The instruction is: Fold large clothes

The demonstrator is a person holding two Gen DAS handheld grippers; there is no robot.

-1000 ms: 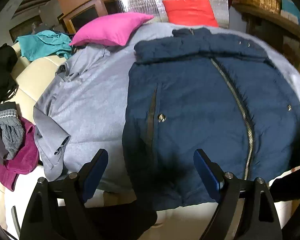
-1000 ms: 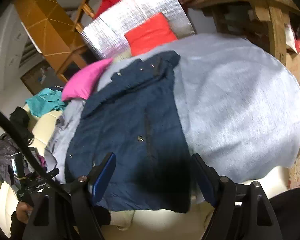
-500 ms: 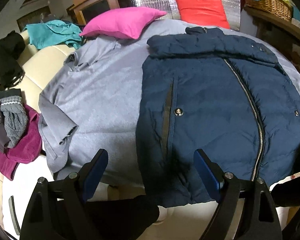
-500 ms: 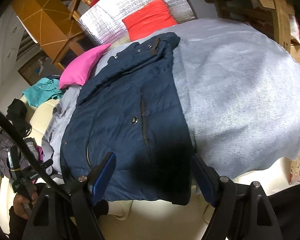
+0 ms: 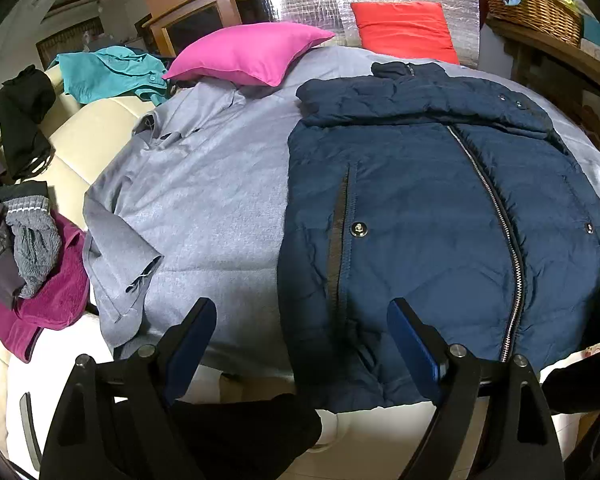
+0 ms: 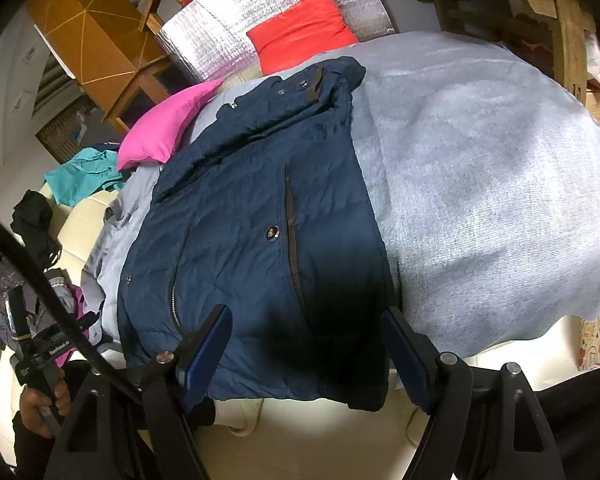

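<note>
A navy padded jacket [image 5: 428, 216] lies flat and zipped on a grey cloth-covered surface, collar at the far end, hem toward me. In the right wrist view the same jacket [image 6: 252, 232] fills the middle, its right edge straight. My left gripper [image 5: 300, 328] hangs open above the jacket's lower left corner with nothing between its blue pads. Over the hem near the jacket's right side, my right gripper [image 6: 306, 344] is open too, and empty. The sleeves are not visible.
A grey shirt [image 5: 156, 208] lies left of the jacket. A pink pillow [image 5: 252, 52] and a red cushion [image 5: 404, 28] sit at the far end. A heap of clothes [image 5: 28, 248] lies at the left, a wicker basket [image 5: 532, 4] on a wooden shelf at the right.
Both views have tilted and shifted a little, so the jacket sits slightly farther right in the left wrist view. The jacket itself has not moved and both grippers stay open.
</note>
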